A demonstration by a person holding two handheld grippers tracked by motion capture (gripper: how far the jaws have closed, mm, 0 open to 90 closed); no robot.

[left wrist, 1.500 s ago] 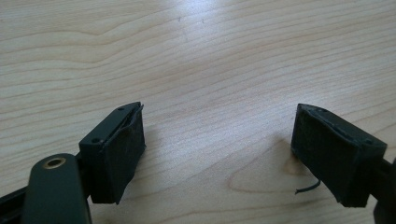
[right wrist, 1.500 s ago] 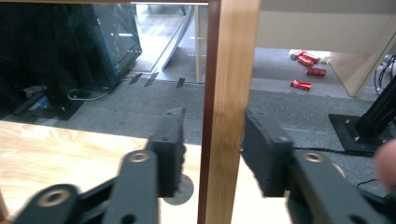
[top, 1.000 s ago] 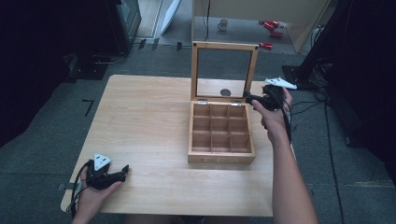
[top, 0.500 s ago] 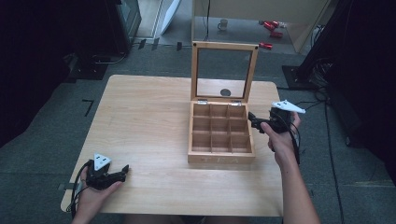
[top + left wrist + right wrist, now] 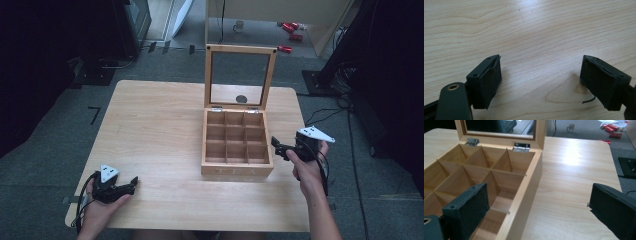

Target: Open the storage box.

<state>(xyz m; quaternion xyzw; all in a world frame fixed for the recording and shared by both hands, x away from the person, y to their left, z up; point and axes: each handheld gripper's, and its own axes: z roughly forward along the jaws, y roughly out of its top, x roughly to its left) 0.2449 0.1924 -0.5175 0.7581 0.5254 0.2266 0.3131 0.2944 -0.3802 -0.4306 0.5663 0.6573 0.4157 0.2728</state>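
The light wooden nine-compartment box [image 5: 234, 142] with its glazed lid [image 5: 240, 77] upright, centre-right of frame, looks rigid, light, and best gripped by a side wall. The right gripper [image 5: 278, 147] beside it has its jaws spread and empty; the left gripper [image 5: 131, 183], lower left, likewise.

Both hands low; left gripper [image 5: 131, 183] and right gripper [image 5: 276, 146] gape wide.

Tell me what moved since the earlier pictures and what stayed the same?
The right gripper came away from the top right corner of the wooden box and slid toward the person, down to the box's right side. Its jaws have just been opening, with nothing between them. The lid stayed upright, the box kept its place, and the left gripper stayed at the table's near left corner.
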